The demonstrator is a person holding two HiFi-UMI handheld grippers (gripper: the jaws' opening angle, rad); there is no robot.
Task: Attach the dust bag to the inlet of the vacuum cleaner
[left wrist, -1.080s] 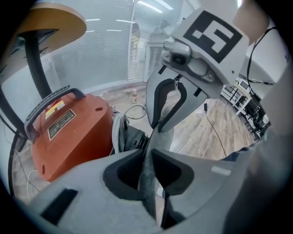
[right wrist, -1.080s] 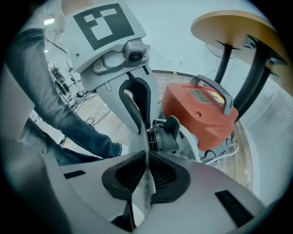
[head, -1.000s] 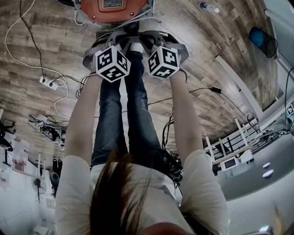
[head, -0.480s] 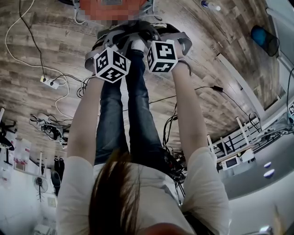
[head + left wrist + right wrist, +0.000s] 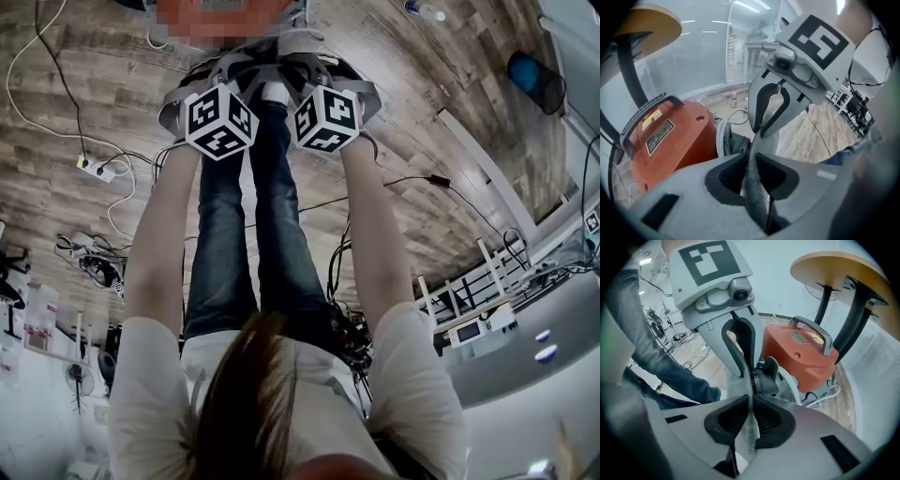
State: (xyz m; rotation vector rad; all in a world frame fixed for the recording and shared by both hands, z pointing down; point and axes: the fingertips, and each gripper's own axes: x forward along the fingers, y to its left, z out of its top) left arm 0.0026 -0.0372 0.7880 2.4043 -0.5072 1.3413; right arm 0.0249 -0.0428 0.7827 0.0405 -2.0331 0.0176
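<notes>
Looking along the left gripper, I see its pads pinching a fold of grey cloth, the dust bag. The jaws have just been easing apart a little, yet the cloth fills the narrow gap and both pads press on it. The right gripper has its jaws nearly together on a thin, pale edge of the same bag, which hangs down between the pads. The two grippers face each other, close together and pointing steeply down, with the bag held between them. In the head view their marker cubes sit side by side near the person's feet, over the wooden floor.

The vacuum cleaner is the orange body with a grey carry handle on top. It stands on the floor just beyond the grippers, beside the black legs of a round table. Its inlet is the black round collar on the side facing the grippers, with a pale ring round it. The bag's far cloth comes right up against that collar. I think it touches, but the other gripper's frame covers the join, so I cannot say whether the mouth is seated. A white power strip lies on the floor off to the left, well apart from the work.
</notes>
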